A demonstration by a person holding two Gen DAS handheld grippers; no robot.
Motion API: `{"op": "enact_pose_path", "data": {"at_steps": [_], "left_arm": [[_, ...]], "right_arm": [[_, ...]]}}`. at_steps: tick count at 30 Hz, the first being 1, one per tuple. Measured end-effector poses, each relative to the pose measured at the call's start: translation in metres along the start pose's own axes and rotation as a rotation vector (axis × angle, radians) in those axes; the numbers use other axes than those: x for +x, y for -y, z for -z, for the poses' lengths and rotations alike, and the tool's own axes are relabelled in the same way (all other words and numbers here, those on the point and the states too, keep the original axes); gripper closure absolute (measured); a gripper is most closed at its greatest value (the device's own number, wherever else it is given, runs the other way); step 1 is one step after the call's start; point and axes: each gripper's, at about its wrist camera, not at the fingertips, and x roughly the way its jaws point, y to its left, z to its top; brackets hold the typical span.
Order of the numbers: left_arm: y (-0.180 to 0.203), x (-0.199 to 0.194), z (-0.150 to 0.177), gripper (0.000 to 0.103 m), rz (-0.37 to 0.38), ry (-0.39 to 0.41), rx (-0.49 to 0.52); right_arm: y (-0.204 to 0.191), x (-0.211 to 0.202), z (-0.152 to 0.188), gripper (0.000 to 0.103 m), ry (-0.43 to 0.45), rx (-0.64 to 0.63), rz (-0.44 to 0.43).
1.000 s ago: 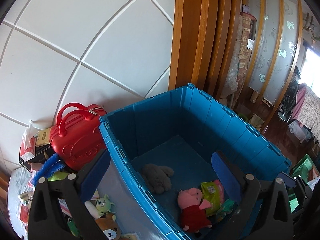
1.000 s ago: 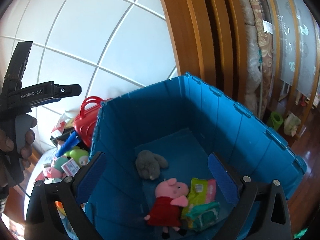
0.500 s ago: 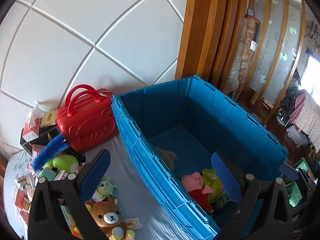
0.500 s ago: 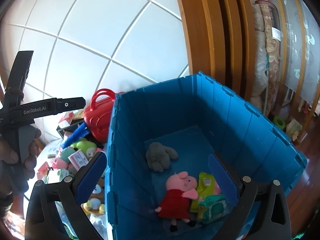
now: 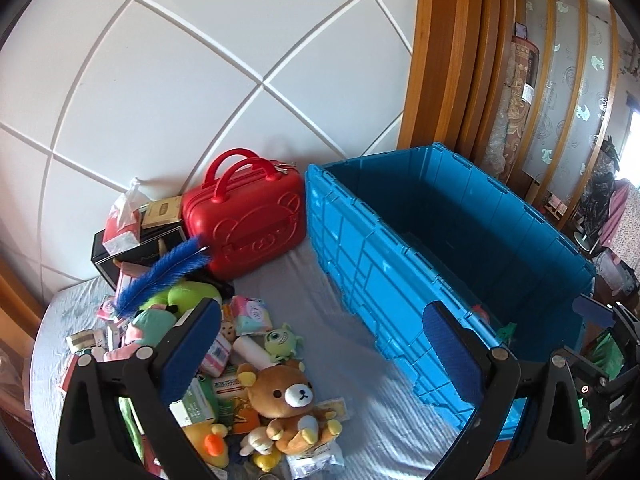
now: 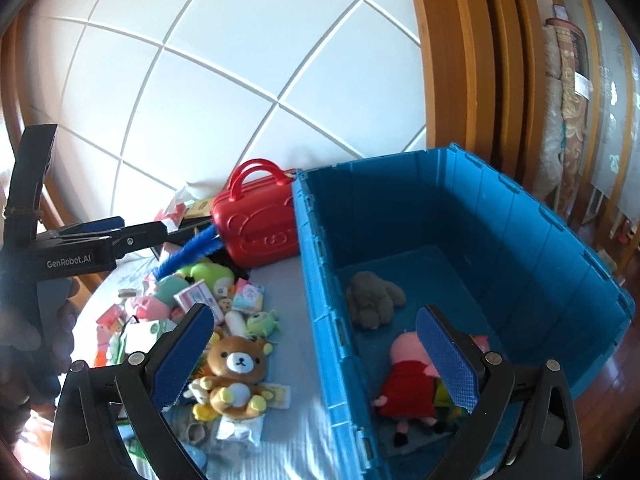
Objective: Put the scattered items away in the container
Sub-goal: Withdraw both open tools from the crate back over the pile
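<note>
The big blue plastic box point(image 6: 460, 264) is sitting on the right side of both views, with its top open. Inside it, low in the right wrist view, a soft pink pig toy in a red dress point(image 6: 408, 376) is lying next to a fuzzy grey stuffed animal point(image 6: 372, 298).

At the lower left, a pile of little toys and packets is lying on the pale blue sheet point(image 5: 340, 332). A brown teddy bear with a white snout point(image 5: 290, 400) is sitting at the front of the pile. A shiny red hard case with two handles point(image 5: 248, 216) is standing just beside the box, by the white padded wall point(image 5: 200, 80).

The left gripper point(image 5: 320, 352) is hanging over the pile, its jaws spread wide and holding nothing. The right gripper point(image 6: 316, 356) is hanging over the box's near wall, jaws wide too, and holding nothing.
</note>
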Motion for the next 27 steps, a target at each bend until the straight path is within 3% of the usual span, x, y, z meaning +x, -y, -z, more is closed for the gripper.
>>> {"op": "enact_pose_path", "data": {"at_steps": [17, 27], "left_arm": [[-0.172, -0.041, 0.108, 0.0, -0.155, -0.072, -0.131], [-0.252, -0.036, 0.204, 0.001, -0.219, -0.191, -0.198]], "right_arm": [[-0.141, 0.061, 0.057, 0.0, -0.16, -0.118, -0.088], [-0.197, 0.103, 0.116, 0.0, -0.284, -0.186, -0.123]]}}
